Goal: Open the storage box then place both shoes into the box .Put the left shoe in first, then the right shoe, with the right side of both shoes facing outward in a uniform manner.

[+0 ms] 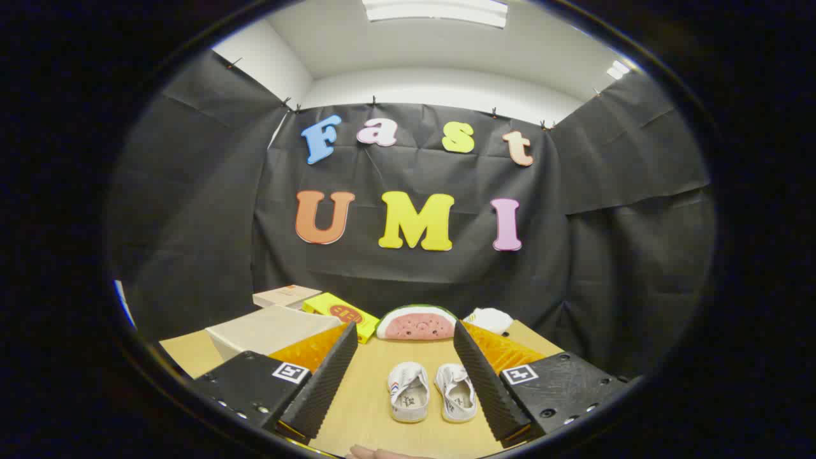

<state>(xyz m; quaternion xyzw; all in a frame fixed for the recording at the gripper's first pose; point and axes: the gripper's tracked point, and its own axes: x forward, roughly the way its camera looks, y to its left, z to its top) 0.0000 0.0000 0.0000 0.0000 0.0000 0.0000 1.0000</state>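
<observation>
Two small white shoes stand side by side on the wooden table, heels toward me: the left one and the right one. They lie ahead of my gripper, whose two fingers are spread wide with nothing between them. The right shoe lies close to the right finger. A closed white storage box stands on the table beyond the left finger, partly hidden by it.
Behind the shoes lies a watermelon-slice plush. A yellow box and a pale carton sit at the back left, a white object at the back right. A fingertip shows at the table's near edge.
</observation>
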